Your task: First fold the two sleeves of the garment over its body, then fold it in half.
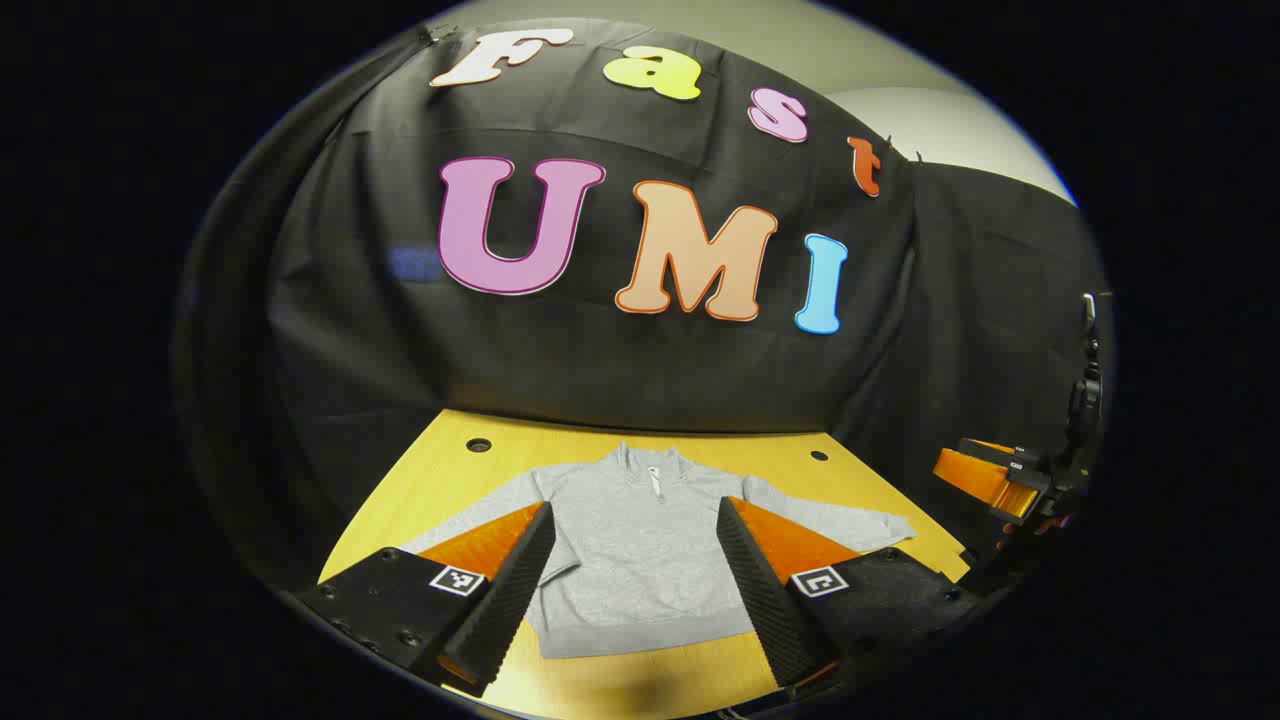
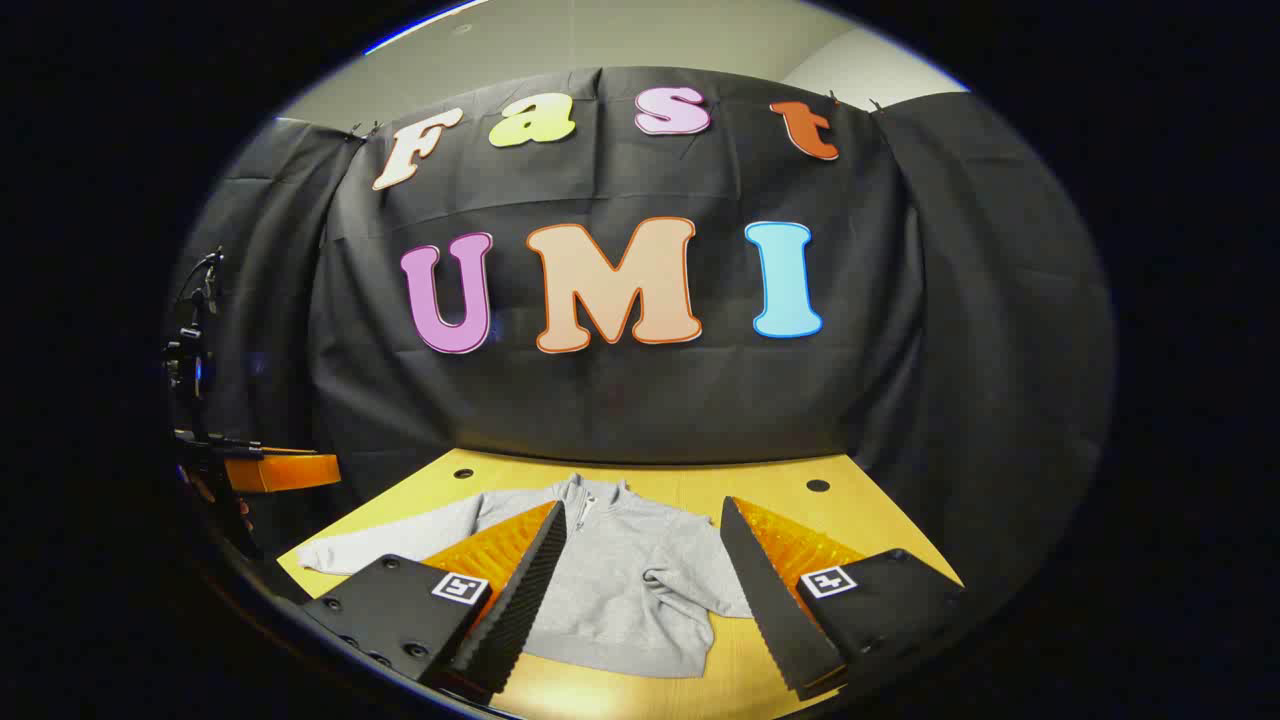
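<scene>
A grey zip-neck sweatshirt [image 1: 640,560] lies flat, front up, on the yellow table [image 1: 440,470], collar toward the booth wall. Its left sleeve [image 1: 480,505] and right sleeve [image 1: 850,520] spread out to the sides. My left gripper [image 1: 635,510] hovers open over the near side of the body, nothing between its fingers. In the right gripper view the sweatshirt [image 2: 610,590] shows again; one sleeve [image 2: 400,535] stretches left, and the other runs behind a finger. My right gripper [image 2: 642,508] is open and empty above the garment. Each gripper also shows far off: right [image 1: 1000,480], left [image 2: 280,470].
The tabletop [image 2: 700,485] has two small dark holes near its far edge [image 1: 478,445] [image 1: 819,455]. Black cloth walls close the table in at the back and sides. Bare yellow table borders the hem at the near edge.
</scene>
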Tool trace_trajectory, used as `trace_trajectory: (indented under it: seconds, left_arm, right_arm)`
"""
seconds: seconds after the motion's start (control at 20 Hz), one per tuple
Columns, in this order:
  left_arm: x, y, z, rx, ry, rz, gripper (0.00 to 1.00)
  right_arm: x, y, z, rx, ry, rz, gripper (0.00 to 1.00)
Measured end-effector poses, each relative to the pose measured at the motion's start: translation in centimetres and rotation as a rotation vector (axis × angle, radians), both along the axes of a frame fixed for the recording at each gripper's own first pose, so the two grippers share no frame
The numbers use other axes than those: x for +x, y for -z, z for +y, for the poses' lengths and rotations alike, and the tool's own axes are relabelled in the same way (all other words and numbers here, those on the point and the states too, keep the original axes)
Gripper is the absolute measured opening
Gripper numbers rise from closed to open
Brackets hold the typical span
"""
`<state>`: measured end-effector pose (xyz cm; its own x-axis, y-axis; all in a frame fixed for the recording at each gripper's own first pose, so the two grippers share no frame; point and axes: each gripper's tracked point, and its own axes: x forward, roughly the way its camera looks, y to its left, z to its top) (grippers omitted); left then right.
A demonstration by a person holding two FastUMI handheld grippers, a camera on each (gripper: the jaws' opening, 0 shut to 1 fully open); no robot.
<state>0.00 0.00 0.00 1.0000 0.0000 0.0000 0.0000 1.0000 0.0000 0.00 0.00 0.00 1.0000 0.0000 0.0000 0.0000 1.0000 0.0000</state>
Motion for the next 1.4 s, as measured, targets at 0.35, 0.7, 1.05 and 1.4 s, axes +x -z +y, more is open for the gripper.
trace_trajectory:
  seconds: [0.35,0.7,1.05,1.4]
  left_arm:
    - [-0.6,0.7,-0.1,-0.002,-0.03,0.004,0.95]
    - [-0.7,1.1,0.2,0.003,-0.063,0.008,0.95]
    - [-0.9,1.7,0.2,-0.01,-0.088,0.024,0.95]
    - [-2.0,2.0,0.5,-0.005,-0.137,0.025,0.94]
  right_arm:
    - [0.2,0.7,-1.0,0.024,-0.006,0.019,0.97]
    - [0.5,0.8,-1.7,0.012,-0.004,0.023,0.97]
    - [0.9,2.7,-4.4,0.044,0.014,0.082,0.97]
    - [2.4,5.7,-14.4,0.071,0.128,0.183,0.98]
